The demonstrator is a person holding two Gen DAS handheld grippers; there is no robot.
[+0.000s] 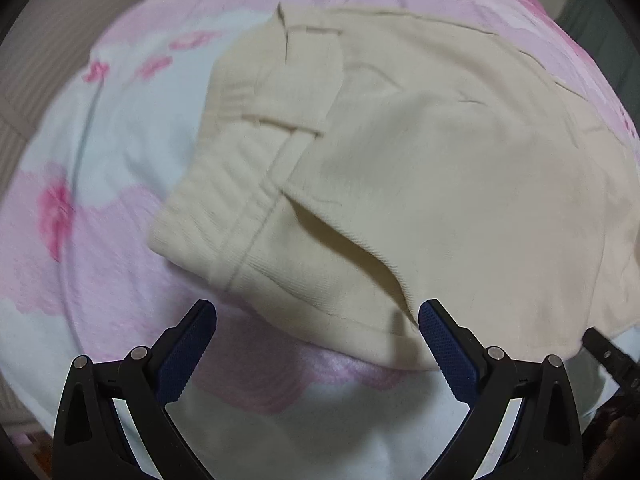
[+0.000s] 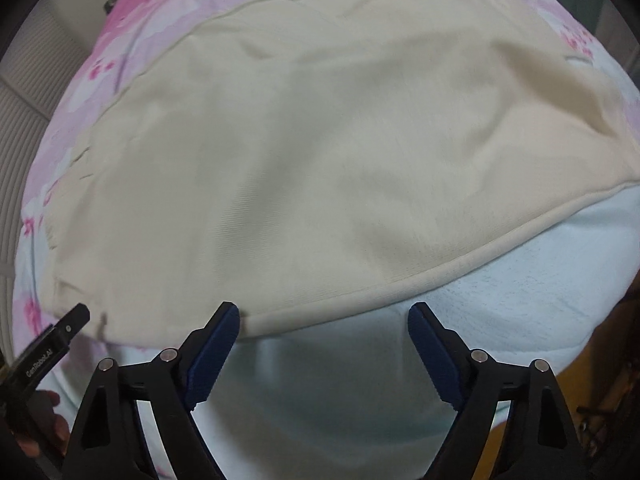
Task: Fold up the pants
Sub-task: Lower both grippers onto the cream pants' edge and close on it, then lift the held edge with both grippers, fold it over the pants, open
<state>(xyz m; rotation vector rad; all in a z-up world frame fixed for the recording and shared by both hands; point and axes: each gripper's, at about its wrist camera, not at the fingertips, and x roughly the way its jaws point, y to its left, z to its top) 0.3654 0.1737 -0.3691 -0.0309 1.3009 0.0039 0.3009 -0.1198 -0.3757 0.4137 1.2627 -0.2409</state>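
Cream pants [image 1: 420,168] lie spread on a pink and white blanket [image 1: 100,152]. In the left wrist view the waistband end with its ribbed band and belt loops sits at the left. My left gripper [image 1: 318,312] hovers open over the near edge of the pants, with cloth under its fingers but not pinched. In the right wrist view the pants [image 2: 300,152] fill most of the picture, their hem running along the near edge. My right gripper [image 2: 324,314] is open just above that hem, its left fingertip [image 2: 228,316] at the cloth edge.
The blanket [image 2: 520,280] covers a soft surface that drops off at the near edge. A ribbed beige surface [image 2: 20,140] lies at the far left. The other gripper's black body [image 2: 48,352] shows at the lower left of the right wrist view, a hand under it.
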